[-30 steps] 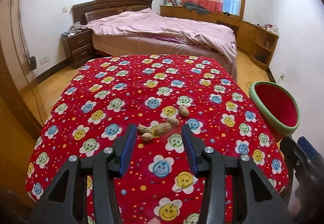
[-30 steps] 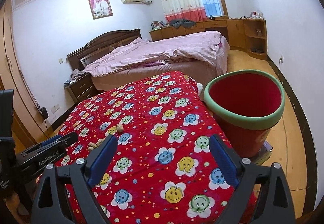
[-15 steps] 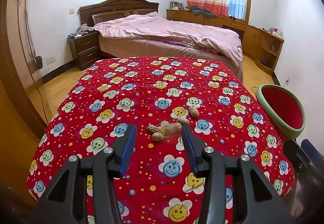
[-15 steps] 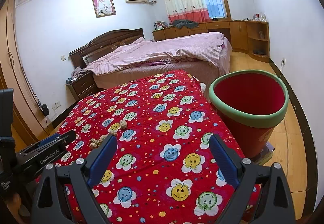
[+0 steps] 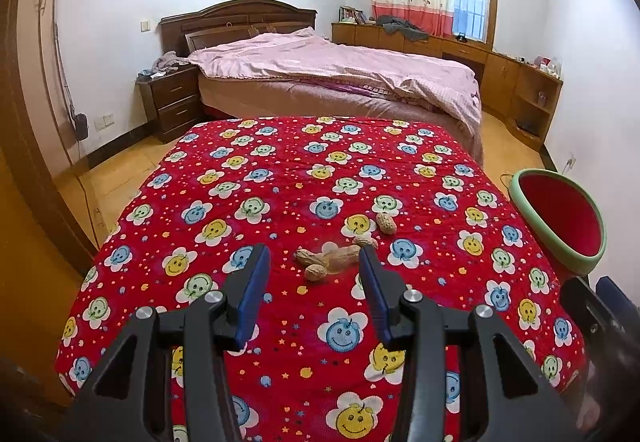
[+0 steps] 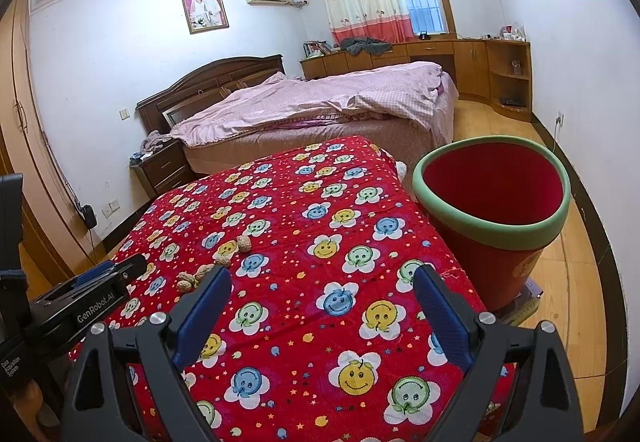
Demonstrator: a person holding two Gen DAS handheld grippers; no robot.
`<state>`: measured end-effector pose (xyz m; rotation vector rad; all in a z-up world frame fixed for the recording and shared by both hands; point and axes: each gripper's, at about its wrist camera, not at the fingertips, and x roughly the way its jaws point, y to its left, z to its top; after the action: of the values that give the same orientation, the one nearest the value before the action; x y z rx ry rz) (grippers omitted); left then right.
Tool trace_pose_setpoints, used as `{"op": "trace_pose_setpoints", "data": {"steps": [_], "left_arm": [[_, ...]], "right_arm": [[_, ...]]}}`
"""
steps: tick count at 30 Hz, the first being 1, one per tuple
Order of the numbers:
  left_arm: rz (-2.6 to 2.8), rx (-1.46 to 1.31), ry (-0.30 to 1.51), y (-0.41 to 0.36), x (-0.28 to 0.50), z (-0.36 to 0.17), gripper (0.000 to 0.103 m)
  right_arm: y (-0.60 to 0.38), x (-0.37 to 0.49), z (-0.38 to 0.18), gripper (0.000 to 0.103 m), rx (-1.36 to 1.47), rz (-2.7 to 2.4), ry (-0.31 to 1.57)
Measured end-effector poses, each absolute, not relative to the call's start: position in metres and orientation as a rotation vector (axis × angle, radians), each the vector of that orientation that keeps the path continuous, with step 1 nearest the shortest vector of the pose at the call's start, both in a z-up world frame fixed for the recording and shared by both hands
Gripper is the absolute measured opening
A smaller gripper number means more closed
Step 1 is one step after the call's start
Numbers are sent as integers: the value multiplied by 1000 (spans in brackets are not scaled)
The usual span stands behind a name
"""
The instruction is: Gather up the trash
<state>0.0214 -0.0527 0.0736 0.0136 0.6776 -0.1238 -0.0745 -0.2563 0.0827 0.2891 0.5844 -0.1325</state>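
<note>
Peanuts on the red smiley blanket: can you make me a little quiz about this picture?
1. True or false: the peanut shells already lie inside the red bin.
2. Which gripper points at the shells: A left gripper, B right gripper?
3. What colour is the bin's rim?

Key
1. False: they lie on the blanket, and the part of the bin that shows holds no shells.
2. A: its open jaws frame the shells without touching them.
3. Green.
</note>
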Motion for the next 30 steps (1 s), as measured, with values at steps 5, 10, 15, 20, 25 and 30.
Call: {"op": "trace_pose_setpoints", "data": {"steps": [5,10,15,20,25,30], "left_arm": [[-122,11,679,-52,22,74,46],[-118,10,675,-51,21,75,46],[-116,9,673,-50,21,76,46],[-116,9,672,-50,21,76,46],[-116,9,673,-50,21,76,46],[-116,10,672,-50,21,76,46]], "right_arm": [[-256,-75,83,94,289,-132,585],[-256,-75,83,94,289,-133,586],[-256,-75,83,94,290,-132,585],[-255,-75,83,94,290,-133,586],[-256,-75,83,94,289,-133,585],[-255,-75,83,94,289,-133,585]]}}
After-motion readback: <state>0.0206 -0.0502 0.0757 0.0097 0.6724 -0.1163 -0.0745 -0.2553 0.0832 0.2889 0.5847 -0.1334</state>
